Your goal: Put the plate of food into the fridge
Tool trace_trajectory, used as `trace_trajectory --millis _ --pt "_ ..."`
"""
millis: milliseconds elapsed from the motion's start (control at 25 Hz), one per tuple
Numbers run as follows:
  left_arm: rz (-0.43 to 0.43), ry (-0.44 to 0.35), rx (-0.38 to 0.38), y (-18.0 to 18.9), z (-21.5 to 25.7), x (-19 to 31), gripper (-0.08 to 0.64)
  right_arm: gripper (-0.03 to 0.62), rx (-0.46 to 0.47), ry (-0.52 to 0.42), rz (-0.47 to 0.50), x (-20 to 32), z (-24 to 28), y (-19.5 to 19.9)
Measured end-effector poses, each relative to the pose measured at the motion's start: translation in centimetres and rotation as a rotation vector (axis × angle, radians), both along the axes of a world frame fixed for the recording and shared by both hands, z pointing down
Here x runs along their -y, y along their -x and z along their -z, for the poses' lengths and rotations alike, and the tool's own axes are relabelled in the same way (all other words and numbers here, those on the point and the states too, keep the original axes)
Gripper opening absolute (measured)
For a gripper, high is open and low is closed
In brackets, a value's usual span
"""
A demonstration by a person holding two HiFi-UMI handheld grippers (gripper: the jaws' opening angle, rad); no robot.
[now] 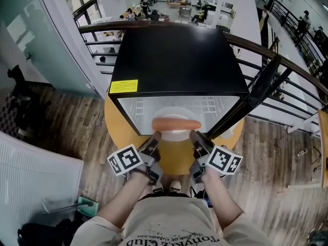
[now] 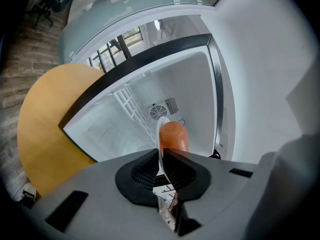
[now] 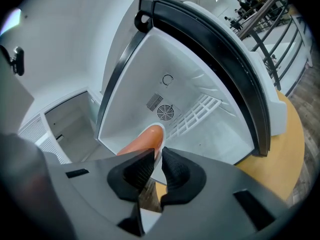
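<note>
Big black-topped fridge (image 1: 177,60) dead ahead at 12 o'clock, standing open, white inside on full show. It sits on a round yellow table (image 1: 119,124), whose top peeks out at the fridge's 8 o'clock and again at its 6 o'clock, right under the action. The door (image 3: 65,119) is swung wide, over at 9 o'clock in the right gripper view, its white inner compartments showing. Now the plate (image 1: 177,135): white, held level at the mouth of the fridge, far edge already past the opening, near edge out over the table. Both claws are on it! The left gripper (image 1: 155,136) bites the rim at the plate's 7 o'clock, jaws clenched on that thin white edge, and the right gripper (image 1: 195,135) pinches the rim at 5 o'clock in just the same way. Across the plate, from 9 to 3 o'clock, lies one long orange sausage (image 1: 177,124). Deep on the back wall, a small round fan grille (image 3: 165,112) sits beyond the sausage at 12 o'clock.
</note>
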State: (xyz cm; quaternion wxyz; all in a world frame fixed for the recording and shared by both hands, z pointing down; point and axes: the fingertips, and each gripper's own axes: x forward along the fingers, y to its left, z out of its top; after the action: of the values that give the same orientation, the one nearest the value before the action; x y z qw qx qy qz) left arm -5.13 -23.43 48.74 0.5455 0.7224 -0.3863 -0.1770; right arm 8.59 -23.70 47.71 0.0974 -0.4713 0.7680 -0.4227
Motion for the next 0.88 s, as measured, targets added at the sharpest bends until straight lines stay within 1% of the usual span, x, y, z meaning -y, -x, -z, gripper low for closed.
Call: trace_trajectory --millis 560,880 --pt "0.030 -0.012 0.045 -0.3 -0.1 6.0 0.046 0.064 -0.029 0.000 -0.043 6.2 -0.1 -0.3" --pt "0.046 0.017 0.056 -0.7 -1.1 8.9 0.048 0.066 -0.049 0.020 -0.067 9.1 -1.1 -0.8"
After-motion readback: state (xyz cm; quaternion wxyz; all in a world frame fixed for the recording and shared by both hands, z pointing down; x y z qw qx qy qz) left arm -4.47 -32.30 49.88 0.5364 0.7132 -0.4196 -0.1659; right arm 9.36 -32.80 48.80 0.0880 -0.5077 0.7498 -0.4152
